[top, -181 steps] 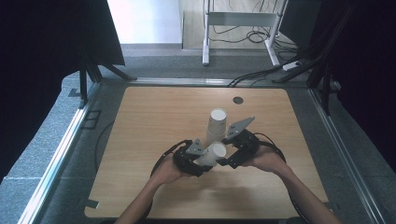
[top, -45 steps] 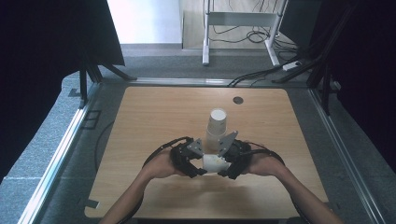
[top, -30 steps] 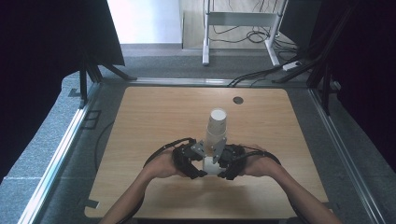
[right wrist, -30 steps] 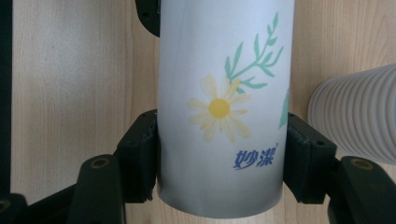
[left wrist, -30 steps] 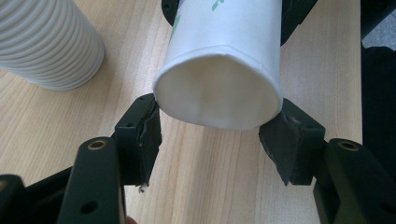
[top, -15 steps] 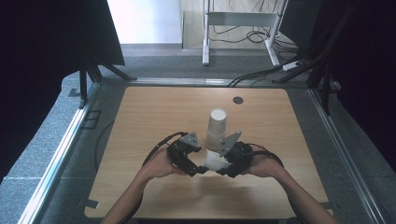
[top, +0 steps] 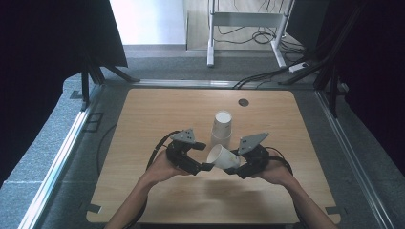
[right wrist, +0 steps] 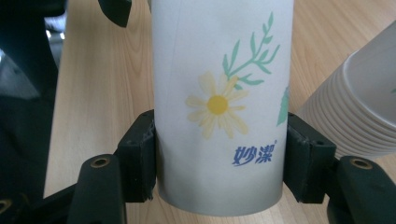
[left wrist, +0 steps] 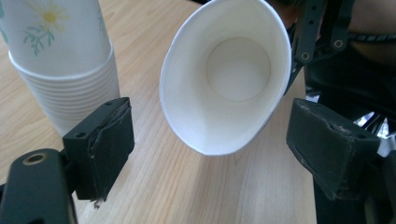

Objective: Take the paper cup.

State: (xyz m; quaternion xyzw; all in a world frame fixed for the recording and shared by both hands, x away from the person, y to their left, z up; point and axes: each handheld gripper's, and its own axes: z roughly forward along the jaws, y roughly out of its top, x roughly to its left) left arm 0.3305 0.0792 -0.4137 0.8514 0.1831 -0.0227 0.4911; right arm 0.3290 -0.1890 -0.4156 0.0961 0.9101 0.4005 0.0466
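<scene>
A: Paper cup (top: 222,157), single one, lies on its side in the air just in front of the stack of paper cups (top: 221,129), on the person's side of it. What does it look like up close?

B: White, thin-walled. On the outside there is a yellow daisy with pale petals, a green leafy sprig above it and blue printed characters below, all seen in the right gripper view (right wrist: 219,107). The left gripper view looks straight into its mouth (left wrist: 226,77): plain white inside, round flat bottom, and the rim squeezed into an oval.

A: Who holds it?

B: The right gripper (top: 237,164). Its two black pads press on opposite sides of the cup near the base, and the wall sits tight between them (right wrist: 219,182).

A: And the left gripper (top: 203,167)?

B: Its jaws have just been opening and now stand apart, one pad on each side of the cup's mouth, neither touching the rim (left wrist: 210,158). The cup's open end points toward it.

A: And the stack?

B: It stands upright on the wooden table (top: 157,114), mouth up, with the same flower print and many rims nested at its lower part (left wrist: 60,70). The held cup is close beside it but apart from it.
</scene>
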